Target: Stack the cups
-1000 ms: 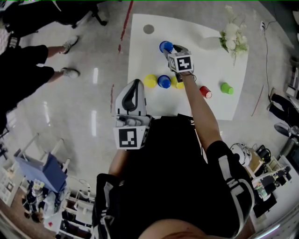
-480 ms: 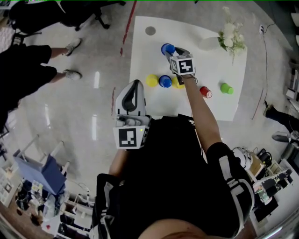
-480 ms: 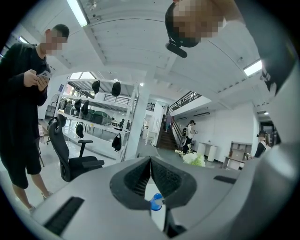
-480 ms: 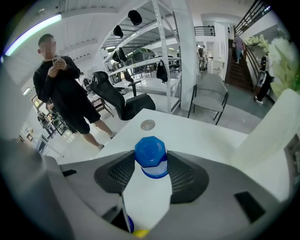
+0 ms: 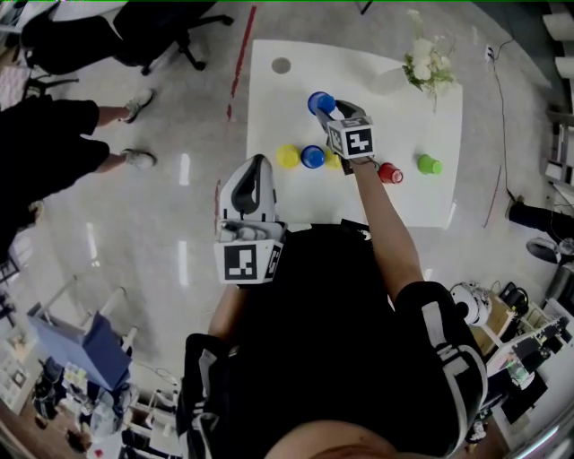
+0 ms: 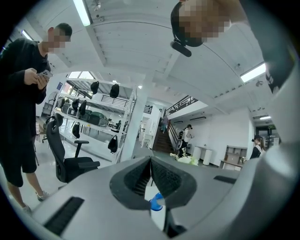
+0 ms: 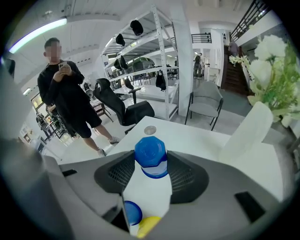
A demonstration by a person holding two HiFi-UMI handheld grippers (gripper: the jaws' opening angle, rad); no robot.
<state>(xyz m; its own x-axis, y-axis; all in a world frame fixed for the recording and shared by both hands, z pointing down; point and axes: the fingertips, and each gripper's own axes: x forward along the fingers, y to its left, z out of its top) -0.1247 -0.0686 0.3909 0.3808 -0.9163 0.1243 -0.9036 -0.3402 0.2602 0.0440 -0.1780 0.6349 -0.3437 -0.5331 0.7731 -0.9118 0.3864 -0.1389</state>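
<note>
My right gripper [image 5: 330, 108] is shut on an upside-down blue cup [image 5: 319, 102], held over the back middle of the white table [image 5: 413, 197]; in the right gripper view that blue cup [image 7: 151, 157] sits between both pads. Behind the gripper stand a yellow cup [image 5: 287, 156], a second blue cup [image 5: 312, 157] and another yellow cup [image 5: 334, 160], partly hidden by the gripper. A red cup [image 5: 390, 173] and a green cup [image 5: 430, 164] lie to the right. My left gripper [image 5: 257, 163] hangs off the table's near left edge, its jaws shut [image 6: 151, 166] on nothing.
White flowers in a vase [image 5: 429, 63] stand at the table's far right corner. A grey disc [image 5: 281, 65] lies at the far left. People [image 5: 54, 152] and an office chair [image 5: 170, 22] are on the floor to the left.
The head view has shifted slightly. The right gripper still holds the blue cup at about the same place above the table; the left gripper has not moved.
</note>
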